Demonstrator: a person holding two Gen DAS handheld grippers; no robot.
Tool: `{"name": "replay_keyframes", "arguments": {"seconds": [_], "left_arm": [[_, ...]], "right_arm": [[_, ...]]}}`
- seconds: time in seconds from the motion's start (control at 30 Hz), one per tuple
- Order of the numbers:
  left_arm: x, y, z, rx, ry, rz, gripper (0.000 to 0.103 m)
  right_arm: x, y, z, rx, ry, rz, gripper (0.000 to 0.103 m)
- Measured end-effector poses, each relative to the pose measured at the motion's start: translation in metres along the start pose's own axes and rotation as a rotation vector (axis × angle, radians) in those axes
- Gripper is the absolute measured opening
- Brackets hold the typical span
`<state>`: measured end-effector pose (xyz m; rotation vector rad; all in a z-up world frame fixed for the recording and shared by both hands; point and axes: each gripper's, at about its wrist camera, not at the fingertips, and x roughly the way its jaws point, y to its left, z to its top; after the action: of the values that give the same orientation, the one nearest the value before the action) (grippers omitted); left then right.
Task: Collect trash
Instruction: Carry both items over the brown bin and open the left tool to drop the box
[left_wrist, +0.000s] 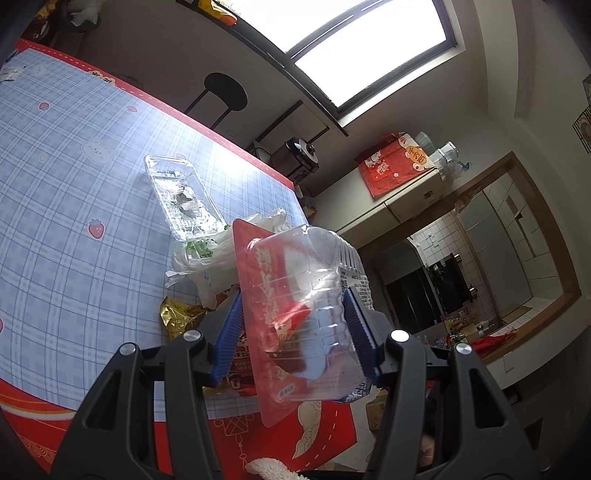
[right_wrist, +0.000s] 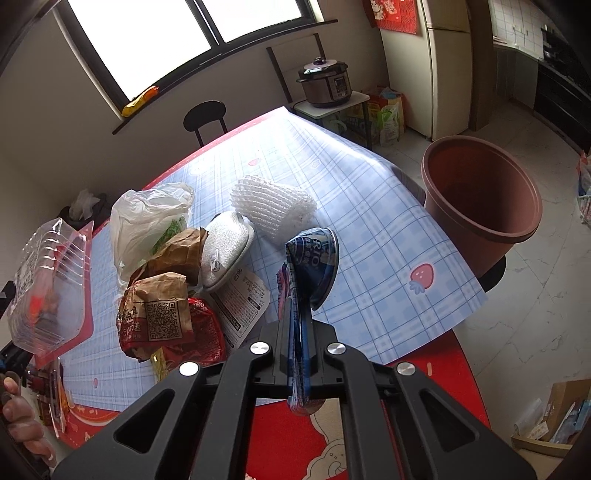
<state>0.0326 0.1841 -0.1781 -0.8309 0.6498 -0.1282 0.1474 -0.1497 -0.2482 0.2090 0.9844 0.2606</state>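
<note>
At far left above the table (right_wrist: 369, 206), left gripper (left_wrist: 291, 325) clamped across a clear plastic clamshell (left_wrist: 306, 291) on red backing card, held off the cloth. Light, thin-walled, springy: likely to buckle or squirt out under hard squeeze, so best pinched across the ribbed flanks as now. In the middle, heaped on the table: white plastic bag (right_wrist: 147, 218), brown paper bags (right_wrist: 159, 306), foam net (right_wrist: 273, 206); all soft, weightless, grabbed by any fold. At right, right gripper (right_wrist: 299, 332) shut tight on a crushed blue can (right_wrist: 310, 266), lifted clear of the cloth; stiff, slick metal, sharp creases, safest held on the flattened body. Farther right, beside the table edge, brown bin (right_wrist: 480, 199) standing open, probably the drop point.
</note>
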Motion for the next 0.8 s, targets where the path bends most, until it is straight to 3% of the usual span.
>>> {"name": "replay_keyframes", "arguments": {"seconds": [0.33, 0.8], "left_arm": [[0.017, -0.024, 0.001, 0.058, 0.024, -0.040, 0.055], [0.073, -0.119, -0.015, 0.111, -0.041, 0.048, 0.055]], "right_arm": [[-0.058, -0.018, 0.007, -0.022, -0.120, -0.038, 0.005], [-0.071, -0.107, 0.081, -0.060, -0.188, 0.084, 0.005]]}}
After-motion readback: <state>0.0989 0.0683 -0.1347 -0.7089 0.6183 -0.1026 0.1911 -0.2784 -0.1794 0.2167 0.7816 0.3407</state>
